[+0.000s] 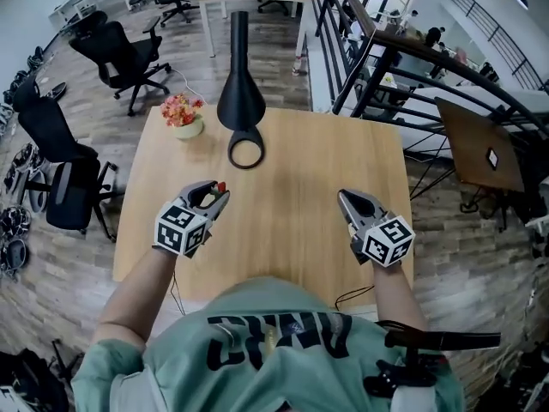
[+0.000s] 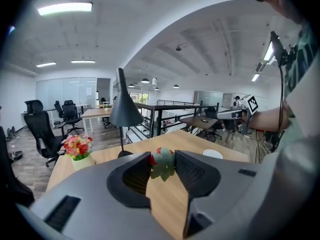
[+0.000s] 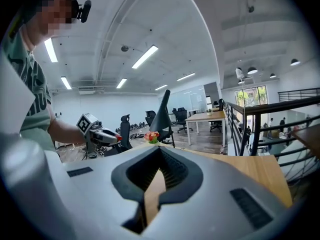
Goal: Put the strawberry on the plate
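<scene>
Between the ribbed dark pads (image 2: 190, 173) of the left tongs (image 2: 162, 168), clamped: the strawberry (image 2: 162, 163), red and glossy, limp green leaf cap turned toward the camera, held over the tabletop (image 1: 292, 221). In the head view, only a red speck of it at the tips. On the smooth pale wood, toward the far left corner, a small rounded cream pot (image 1: 187, 127) filled with pink and red flowers (image 1: 180, 108), just beside a matte black cone lamp (image 1: 240, 93) on a ring foot. Only in the left gripper view, a flat white plate (image 2: 213, 154), nothing seen on it, lying apart from the fruit. At the right tongs (image 3: 159, 159), grey shell, ribbed pads closed together, nothing between.
</scene>
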Action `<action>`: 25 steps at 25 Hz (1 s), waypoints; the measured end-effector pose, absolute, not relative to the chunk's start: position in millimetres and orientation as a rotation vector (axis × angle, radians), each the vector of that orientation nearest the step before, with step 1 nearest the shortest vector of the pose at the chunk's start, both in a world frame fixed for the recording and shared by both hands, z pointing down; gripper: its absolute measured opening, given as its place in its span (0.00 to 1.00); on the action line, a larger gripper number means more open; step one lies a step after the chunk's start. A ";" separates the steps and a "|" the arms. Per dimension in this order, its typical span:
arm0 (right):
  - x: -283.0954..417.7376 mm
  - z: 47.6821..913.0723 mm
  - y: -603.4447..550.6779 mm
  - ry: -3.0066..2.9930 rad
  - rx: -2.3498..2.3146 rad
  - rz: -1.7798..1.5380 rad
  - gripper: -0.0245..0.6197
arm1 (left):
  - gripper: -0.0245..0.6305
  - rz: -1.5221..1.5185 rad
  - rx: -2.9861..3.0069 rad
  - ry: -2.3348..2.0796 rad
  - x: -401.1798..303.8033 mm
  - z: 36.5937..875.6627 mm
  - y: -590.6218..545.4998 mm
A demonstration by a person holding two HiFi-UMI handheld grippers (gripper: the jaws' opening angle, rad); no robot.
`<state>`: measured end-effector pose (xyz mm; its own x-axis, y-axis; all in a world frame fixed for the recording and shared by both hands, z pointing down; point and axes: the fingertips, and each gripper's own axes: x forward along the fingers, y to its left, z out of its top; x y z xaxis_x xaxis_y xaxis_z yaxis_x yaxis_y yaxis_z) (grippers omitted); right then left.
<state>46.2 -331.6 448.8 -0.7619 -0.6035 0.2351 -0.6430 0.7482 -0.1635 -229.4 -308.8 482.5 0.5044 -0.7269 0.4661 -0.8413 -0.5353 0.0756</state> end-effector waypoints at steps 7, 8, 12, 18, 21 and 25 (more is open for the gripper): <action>112.2 451.2 -326.5 -2.735 1.183 0.370 0.05 | 0.27 0.601 2.571 -1.107 -143.3 480.3 -333.7; 123.0 453.5 -324.0 -2.723 1.210 0.378 0.05 | 0.27 0.612 2.587 -1.074 -129.6 481.5 -335.9; 165.1 467.3 -312.2 -2.677 1.305 0.397 0.05 | 0.27 0.647 2.650 -0.951 -76.5 492.8 -339.6; 220.1 483.7 -295.7 -2.623 1.415 0.411 0.05 | 0.27 0.673 2.706 -0.795 -2.8 510.5 -337.1; 244.4 485.6 -287.9 -2.603 1.462 0.422 0.05 | 0.27 0.694 2.723 -0.728 29.6 513.7 -333.7; 274.1 488.9 -274.5 -2.577 1.529 0.441 0.05 | 0.27 0.721 2.747 -0.647 67.5 516.7 -328.5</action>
<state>274.1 -274.5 488.9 -0.4853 -0.8401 0.2424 -0.8729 0.4494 -0.1900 67.5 -328.5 516.7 0.7817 -0.3574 0.5111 -0.4695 -0.8767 0.1050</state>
